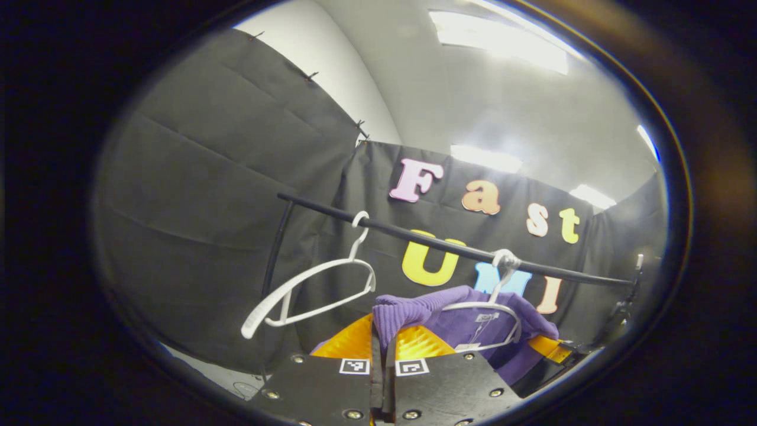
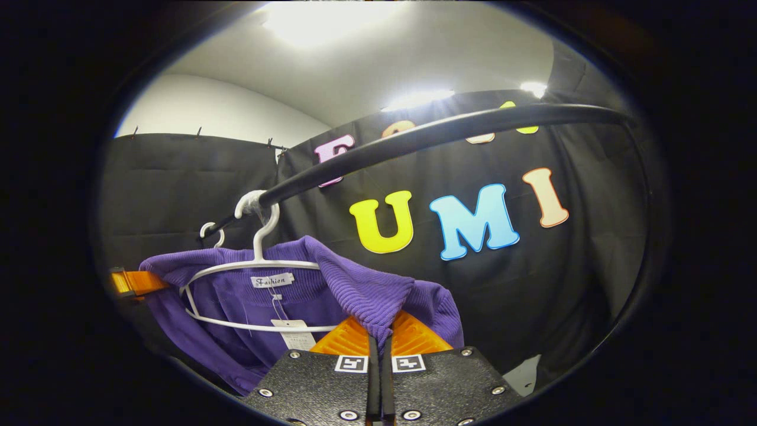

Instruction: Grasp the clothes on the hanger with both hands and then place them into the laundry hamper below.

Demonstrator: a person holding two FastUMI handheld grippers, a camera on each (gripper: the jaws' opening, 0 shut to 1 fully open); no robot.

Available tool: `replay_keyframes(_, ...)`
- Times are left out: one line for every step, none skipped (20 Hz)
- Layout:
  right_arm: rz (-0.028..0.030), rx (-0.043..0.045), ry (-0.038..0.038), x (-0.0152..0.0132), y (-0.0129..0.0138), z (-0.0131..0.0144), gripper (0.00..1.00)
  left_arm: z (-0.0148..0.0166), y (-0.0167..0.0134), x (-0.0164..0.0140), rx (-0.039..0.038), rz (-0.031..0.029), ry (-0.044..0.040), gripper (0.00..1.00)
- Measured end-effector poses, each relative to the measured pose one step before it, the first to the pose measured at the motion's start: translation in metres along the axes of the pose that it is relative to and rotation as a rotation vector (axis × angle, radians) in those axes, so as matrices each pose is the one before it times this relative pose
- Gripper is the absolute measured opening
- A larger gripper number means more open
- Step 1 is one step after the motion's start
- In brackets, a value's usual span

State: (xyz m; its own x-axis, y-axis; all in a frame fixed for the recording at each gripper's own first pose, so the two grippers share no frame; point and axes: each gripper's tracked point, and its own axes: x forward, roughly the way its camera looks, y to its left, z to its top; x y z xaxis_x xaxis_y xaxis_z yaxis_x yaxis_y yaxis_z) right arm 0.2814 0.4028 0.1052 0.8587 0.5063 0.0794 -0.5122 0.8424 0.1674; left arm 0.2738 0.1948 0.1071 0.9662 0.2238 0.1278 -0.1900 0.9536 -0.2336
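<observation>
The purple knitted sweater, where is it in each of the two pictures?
Left gripper view: the purple knitted sweater sits low, right of centre, one shoulder pinched in the left gripper.
Right gripper view: it fills the lower left to middle, its other shoulder pinched in the right gripper.
Shared landmark: the white plastic hanger inside it, hooked on the black rail.

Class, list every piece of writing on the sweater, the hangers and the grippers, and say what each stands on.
Neck label of the sweater: one short word in script, not quoted here.
Hang tag: print too small to read.
Left gripper and right gripper: square coded markers, patterns without words.
Hangers: none.
</observation>
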Motion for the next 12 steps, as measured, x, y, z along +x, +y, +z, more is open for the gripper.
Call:
replay_keyframes(-0.00514, -0.01224, -0.00776, 0.00109, 0.00066, 0.00305, 0.01, 0.00301, 0.00360, 0.00361, -0.01274, -0.00357, -0.00640, 0.00)
replay_keyframes(-0.00597, -0.01099, -0.00661, 0.00118, -0.00067, 0.00091, 0.00, 0.00270, 0.00412, 0.00105, -0.01332, 0.00083, -0.00446, 0.00)
replay_keyframes(-0.00636, -0.00768, -0.00544, -0.00068, -0.00077, 0.00267, 0.01, 0.00043, 0.00387, 0.00137, -0.01613, 0.00260, -0.00147, 0.00)
replay_keyframes(-0.00644, -0.00300, -0.00650, -0.00125, -0.00130, 0.00197, 0.01, 0.00211, 0.00469, 0.00179, -0.01682, 0.00423, 0.00234, 0.00)
replay_keyframes(-0.00497, -0.00025, -0.00724, 0.00017, 0.00019, 0.00287, 0.01, 0.00175, 0.00429, 0.00280, -0.01593, -0.00213, 0.00315, 0.00)
replay_keyframes(-0.00378, 0.00110, -0.00507, -0.00015, 0.00112, 0.00142, 0.01, 0.00359, 0.00584, 0.00096, -0.00927, 0.00038, -0.00094, 0.00)
replay_keyframes(-0.00123, 0.00028, -0.00470, -0.00205, 0.00185, 0.00201, 0.01, 0.00450, 0.00850, 0.00330, -0.00050, 0.00348, -0.00438, 0.01)
replay_keyframes(0.00033, -0.00225, -0.00767, -0.00270, 0.00196, 0.00199, 0.00, 0.00527, 0.00717, 0.00127, 0.00408, 0.00131, 0.00038, 0.01)
replay_keyframes(-0.00292, -0.00550, -0.00416, -0.00158, 0.00245, 0.00169, 0.00, 0.00270, 0.00889, 0.00134, 0.00588, 0.00707, 0.00023, 0.00)
replay_keyframes(-0.00442, -0.00467, 0.00087, -0.00175, 0.00170, -0.00061, 0.01, 0.00215, 0.00792, -0.00036, 0.00111, 0.00074, 0.00559, 0.01)
replay_keyframes(-0.00447, -0.00338, -0.00240, -0.00185, 0.00156, 0.00170, 0.01, 0.00447, 0.00900, -0.00227, 0.00363, 0.00337, -0.00137, 0.05)
replay_keyframes(-0.00483, -0.00335, -0.00741, -0.00205, 0.00737, 0.00174, 0.01, 0.00094, 0.00732, -0.00194, 0.00417, 0.00418, 0.00415, 0.01)
